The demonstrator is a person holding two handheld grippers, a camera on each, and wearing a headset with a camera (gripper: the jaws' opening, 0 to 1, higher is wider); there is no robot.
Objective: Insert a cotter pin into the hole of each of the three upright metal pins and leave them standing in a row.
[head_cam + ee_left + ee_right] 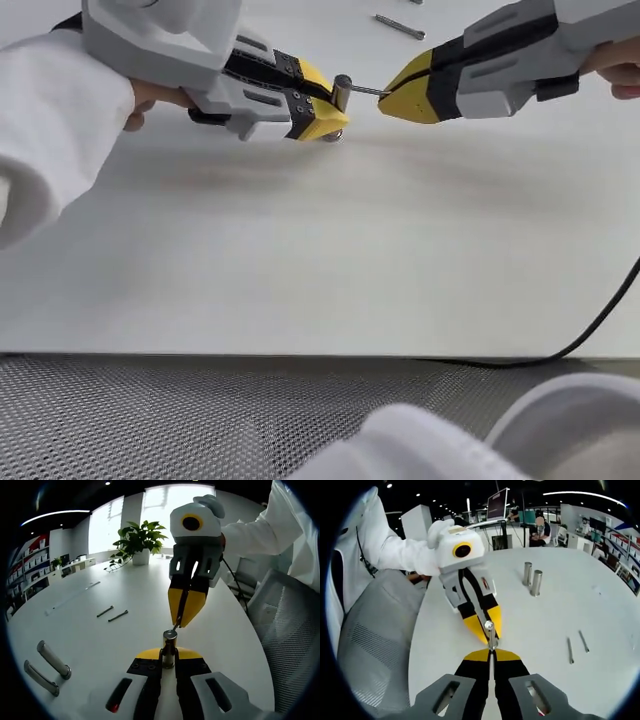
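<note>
My left gripper [335, 110] [169, 655] is shut on a short metal pin [341, 92] [169, 645], held upright just above the white table [320, 250]. From the right, my right gripper [385, 97] [491, 652] is shut on a thin cotter pin [368, 90] [491, 639]. The cotter pin's tip meets the top of the metal pin; whether it is in the hole is unclear. Two other metal pins [527, 573] [536, 582] stand side by side farther off on the table, with no gripper near them.
Two loose cotter pins [569, 650] [584, 641] lie on the table, also seen as cotter pins [105, 611] [118, 615] in the left gripper view. A black cable [600, 320] crosses the near right edge. A potted plant [140, 540] stands at the far end.
</note>
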